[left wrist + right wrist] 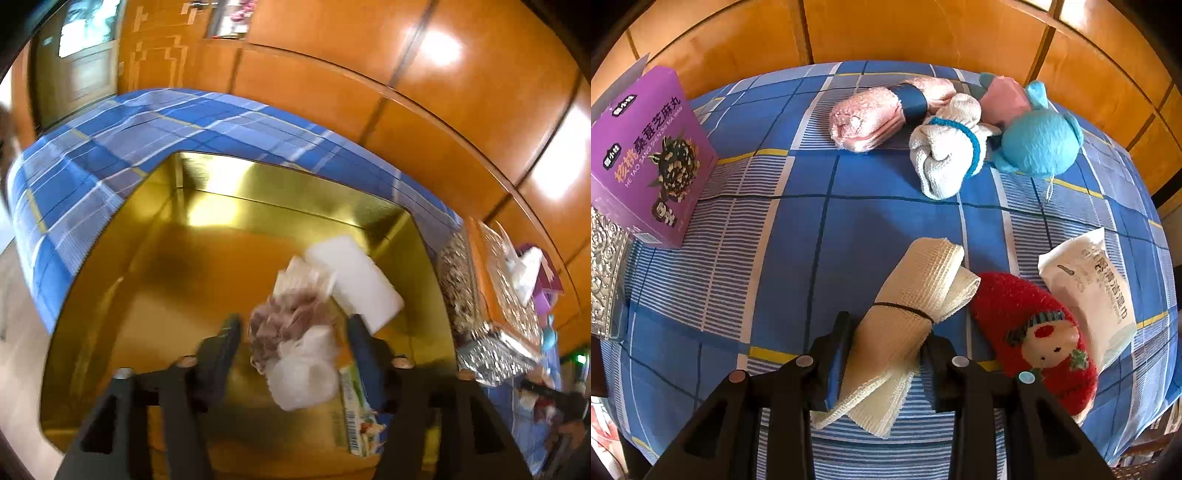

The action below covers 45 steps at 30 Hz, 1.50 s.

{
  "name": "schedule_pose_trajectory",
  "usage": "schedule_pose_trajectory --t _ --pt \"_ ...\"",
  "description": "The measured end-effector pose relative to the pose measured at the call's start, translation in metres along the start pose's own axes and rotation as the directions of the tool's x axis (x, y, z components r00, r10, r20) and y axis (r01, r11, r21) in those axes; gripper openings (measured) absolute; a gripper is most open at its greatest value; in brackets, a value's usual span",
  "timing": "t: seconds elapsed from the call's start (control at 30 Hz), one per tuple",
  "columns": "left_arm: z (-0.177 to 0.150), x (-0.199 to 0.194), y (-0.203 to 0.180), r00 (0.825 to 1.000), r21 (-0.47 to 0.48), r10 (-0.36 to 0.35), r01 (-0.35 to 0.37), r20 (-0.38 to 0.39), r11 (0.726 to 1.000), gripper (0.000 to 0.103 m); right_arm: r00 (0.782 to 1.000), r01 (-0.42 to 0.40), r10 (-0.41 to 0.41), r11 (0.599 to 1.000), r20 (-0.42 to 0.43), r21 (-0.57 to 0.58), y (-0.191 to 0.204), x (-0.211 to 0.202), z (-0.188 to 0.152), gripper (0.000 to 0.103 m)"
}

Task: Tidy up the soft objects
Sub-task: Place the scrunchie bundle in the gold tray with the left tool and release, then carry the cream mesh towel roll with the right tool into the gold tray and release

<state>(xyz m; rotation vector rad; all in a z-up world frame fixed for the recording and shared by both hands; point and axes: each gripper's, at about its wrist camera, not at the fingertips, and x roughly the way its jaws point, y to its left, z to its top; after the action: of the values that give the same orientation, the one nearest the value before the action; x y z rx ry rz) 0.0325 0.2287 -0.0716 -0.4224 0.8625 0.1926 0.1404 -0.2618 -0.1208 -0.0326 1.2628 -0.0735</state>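
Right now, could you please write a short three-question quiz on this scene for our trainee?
1. True or false: the right claw is closed on the cream mesh cloth roll.
2. What lies in the gold box under the left claw?
A. purple carton
B. white foam block and bagged brown item
C. blue plush
3. What colour is the plush toy beside the white knit bundle?

Key: 1 true; 2 B; 3 blue.

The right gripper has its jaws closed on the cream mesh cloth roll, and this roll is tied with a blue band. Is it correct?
Not fully. The right gripper does hold the cream mesh cloth roll between its jaws, but the band around that roll is black, not blue. The right wrist view shows it.
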Motion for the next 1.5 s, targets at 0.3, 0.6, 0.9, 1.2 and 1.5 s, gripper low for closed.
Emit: schedule_pose_trajectory --t 0.3,0.6,0.9,1.2,1.5 --pt "-0.008 -0.016 -0.017 0.998 0.118 0.032 -0.038 0.058 0.992 0.081 1.000 -0.003 0.003 1.000 0.003 -0.002 0.000 -0.001 0.002 0.030" --pt "-0.013 -0.045 -0.034 0.992 0.224 0.026 -0.054 0.127 0.973 0.081 0.999 -0.012 0.011 1.000 0.042 0.016 0.008 -0.018 0.023 0.020" --pt "-0.022 -0.055 -0.048 0.989 0.293 0.005 -0.048 0.147 0.955 0.081 0.986 0.047 -0.041 0.998 0.165 -0.035 0.033 -0.063 0.098 0.019" --pt "-0.024 -0.058 -0.050 0.990 0.304 -0.007 -0.036 0.141 0.952 0.081 0.937 0.048 -0.019 0.996 0.348 -0.075 0.079 -0.138 0.176 0.019" --pt "-0.027 -0.057 -0.047 0.990 0.315 0.004 -0.048 0.139 0.948 0.081 0.851 -0.157 0.330 0.903 0.410 -0.400 0.208 -0.198 0.162 0.019"
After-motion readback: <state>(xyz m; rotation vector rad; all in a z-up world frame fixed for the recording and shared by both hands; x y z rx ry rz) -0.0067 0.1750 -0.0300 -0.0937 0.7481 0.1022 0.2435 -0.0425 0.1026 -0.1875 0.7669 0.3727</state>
